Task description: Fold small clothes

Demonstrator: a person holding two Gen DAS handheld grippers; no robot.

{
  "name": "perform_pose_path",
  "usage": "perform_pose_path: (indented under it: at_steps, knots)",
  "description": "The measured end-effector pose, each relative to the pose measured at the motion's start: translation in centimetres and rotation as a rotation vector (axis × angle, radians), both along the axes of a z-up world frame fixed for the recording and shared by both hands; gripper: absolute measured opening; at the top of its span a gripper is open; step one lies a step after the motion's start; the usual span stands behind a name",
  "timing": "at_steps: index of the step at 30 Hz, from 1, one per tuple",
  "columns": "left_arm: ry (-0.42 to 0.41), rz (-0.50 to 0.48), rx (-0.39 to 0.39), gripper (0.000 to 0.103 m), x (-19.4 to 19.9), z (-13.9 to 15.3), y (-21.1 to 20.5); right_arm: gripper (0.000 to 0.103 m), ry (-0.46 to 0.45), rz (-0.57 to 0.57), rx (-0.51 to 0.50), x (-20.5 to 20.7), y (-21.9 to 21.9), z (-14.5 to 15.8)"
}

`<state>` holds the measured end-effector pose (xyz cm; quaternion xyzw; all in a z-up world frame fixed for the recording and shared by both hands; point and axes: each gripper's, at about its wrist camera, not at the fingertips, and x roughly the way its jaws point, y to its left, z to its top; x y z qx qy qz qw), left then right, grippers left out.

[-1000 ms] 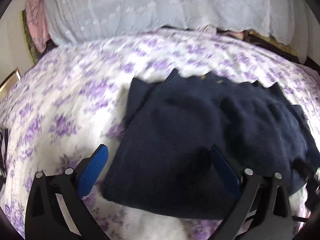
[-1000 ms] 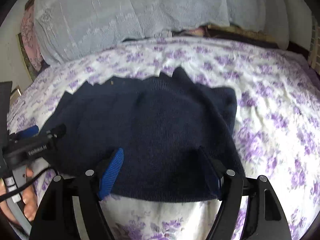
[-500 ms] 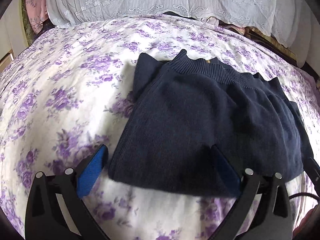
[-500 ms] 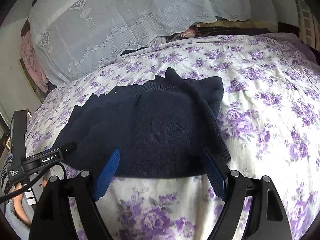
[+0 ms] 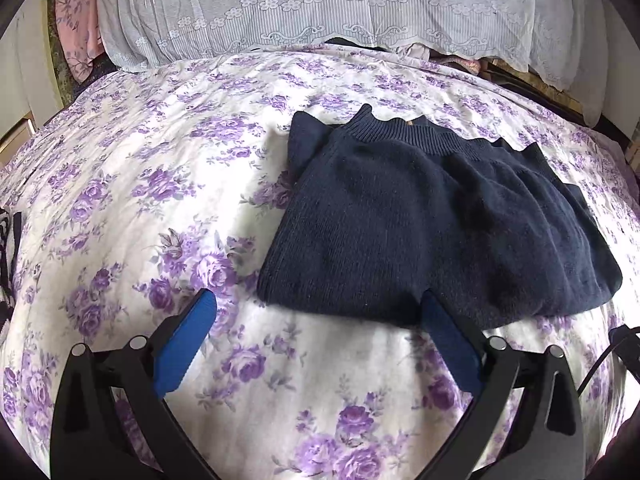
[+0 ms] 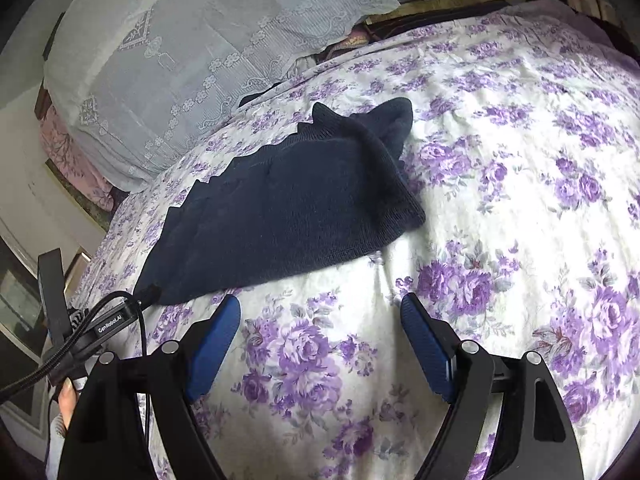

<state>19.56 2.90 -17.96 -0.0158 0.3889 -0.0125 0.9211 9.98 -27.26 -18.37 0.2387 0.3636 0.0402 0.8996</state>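
The folded navy sweater (image 5: 432, 224) is lying on the flowered bedspread (image 5: 160, 200); both the left gripper (image 5: 316, 312) and right gripper (image 6: 320, 312) are hovering near it, fingers wide, empty. Grabbing one edge squarely would likely be keeping further folds neat.

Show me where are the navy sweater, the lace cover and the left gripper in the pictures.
navy sweater (image 5: 432, 220), left wrist view, middle of the folded knit body.
lace cover (image 5: 320, 4), left wrist view, its patterned face above the scalloped hem.
left gripper (image 5: 316, 320), left wrist view, midway between its open blue fingertips.
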Motion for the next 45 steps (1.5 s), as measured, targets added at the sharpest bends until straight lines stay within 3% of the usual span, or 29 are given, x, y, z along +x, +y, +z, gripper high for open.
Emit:
perform_pose_path:
  at_steps: [9, 16, 21, 26, 31, 36, 41, 43, 45]
  knots:
    - [0.042, -0.009, -0.037, 0.099, 1.3, -0.7, 0.0, 0.072, -0.018, -0.117, 0.193, 2.8, -3.1, -0.9]
    - [0.000, -0.005, -0.013, 0.099, 1.8, 0.1, -1.0, 0.068, -0.033, -0.232, 0.260, 6.1, -4.1, -0.9]
    - [-0.057, -0.026, -0.007, 0.099, 3.1, 1.0, -2.4, 0.048, -0.075, -0.256, 0.325, 7.9, -4.7, -1.5]
    - [0.032, -0.042, 0.003, 0.099, 5.8, -0.1, -3.4, 0.045, -0.089, -0.227, 0.301, 9.3, -4.4, -1.6]
    - [0.049, -0.038, -0.027, 0.099, 6.2, -0.5, -3.0, 0.045, -0.077, -0.226, 0.280, 10.2, -4.2, -1.6]
    - [0.023, -0.040, -0.009, 0.099, 5.6, 0.0, -3.2, 0.043, -0.070, -0.226, 0.268, 10.2, -4.1, -1.6]
    - [-0.068, -0.059, -0.105, 0.099, 4.8, 2.1, -2.3, 0.043, -0.063, -0.228, 0.252, 10.1, -4.0, -1.7]
    - [-0.026, -0.052, -0.069, 0.099, 6.4, 1.3, -2.9, 0.042, -0.050, -0.230, 0.232, 10.3, -3.8, -1.7]
    - [0.099, -0.066, -0.014, 0.099, 8.6, -0.9, -4.1, 0.038, -0.039, -0.230, 0.216, 10.5, -3.6, -1.7]
